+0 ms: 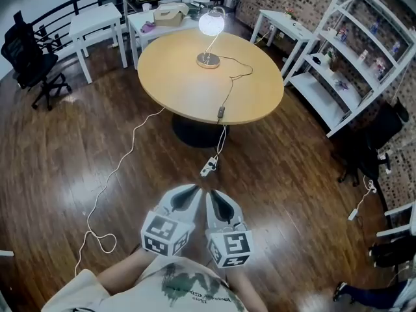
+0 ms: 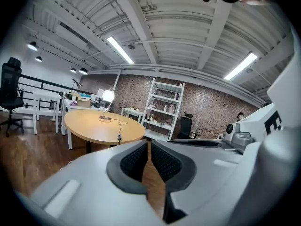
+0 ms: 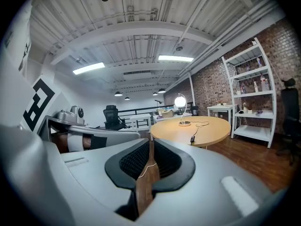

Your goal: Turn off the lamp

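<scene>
Evidently only the approach is under way: the lamp glows on the bench's far side, while the left tongs and right tongs are nearly closed, empty and well short of the bench. Next, probably, reach the cord switch at the bench's near edge.

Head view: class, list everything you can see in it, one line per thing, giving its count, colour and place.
round table: one, tan wood, middle of the room
lamp: one, white globe lit, metal base, far side of the round table
cord switch: one, dark, on the lamp's cord at the table's near edge
power strip: one, white, on the floor before the table
floor cable: one, white, trailing left over the dark wood floor
side tables: three, white, behind and beside the round table
office chair: one, black, far left
shelf unit: one, white, right, by the brick wall
left tongs: one, grey, bottom centre, shut, empty
right tongs: one, grey, beside the left, shut, empty
</scene>
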Demonstrator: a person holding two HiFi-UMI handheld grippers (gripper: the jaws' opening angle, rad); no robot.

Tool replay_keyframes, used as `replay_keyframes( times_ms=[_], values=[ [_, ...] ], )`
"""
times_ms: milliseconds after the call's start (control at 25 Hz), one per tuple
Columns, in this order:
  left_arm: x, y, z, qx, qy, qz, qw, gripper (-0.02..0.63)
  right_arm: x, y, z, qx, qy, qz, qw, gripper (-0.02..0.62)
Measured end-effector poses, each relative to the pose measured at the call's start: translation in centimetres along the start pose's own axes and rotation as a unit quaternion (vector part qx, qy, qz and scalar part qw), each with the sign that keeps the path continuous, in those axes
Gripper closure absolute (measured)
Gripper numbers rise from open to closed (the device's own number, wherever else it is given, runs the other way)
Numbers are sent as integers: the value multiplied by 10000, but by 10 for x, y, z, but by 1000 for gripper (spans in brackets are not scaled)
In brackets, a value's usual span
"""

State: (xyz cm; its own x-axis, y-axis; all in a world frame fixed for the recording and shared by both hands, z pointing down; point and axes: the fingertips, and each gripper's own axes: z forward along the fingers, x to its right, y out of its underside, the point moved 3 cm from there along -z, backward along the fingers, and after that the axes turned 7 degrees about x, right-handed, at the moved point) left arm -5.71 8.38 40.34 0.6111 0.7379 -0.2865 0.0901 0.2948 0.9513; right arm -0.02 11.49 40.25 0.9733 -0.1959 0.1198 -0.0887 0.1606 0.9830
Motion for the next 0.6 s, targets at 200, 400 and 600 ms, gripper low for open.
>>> replay_keyframes(
  times_ms=[200,400,600],
  values=[
    [-34,-7,16,-45,117,-43,9999,607,0,-5,38,7,177,-5,9998,566],
    [-66,-13,27,-114,152,-64,9998,607,4,-7,67,61,388,38,9992,566],
    [-90,-18,37,-150,120,-43,9998,607,8,-10,90,73,478,27,9988,566]
  ],
)
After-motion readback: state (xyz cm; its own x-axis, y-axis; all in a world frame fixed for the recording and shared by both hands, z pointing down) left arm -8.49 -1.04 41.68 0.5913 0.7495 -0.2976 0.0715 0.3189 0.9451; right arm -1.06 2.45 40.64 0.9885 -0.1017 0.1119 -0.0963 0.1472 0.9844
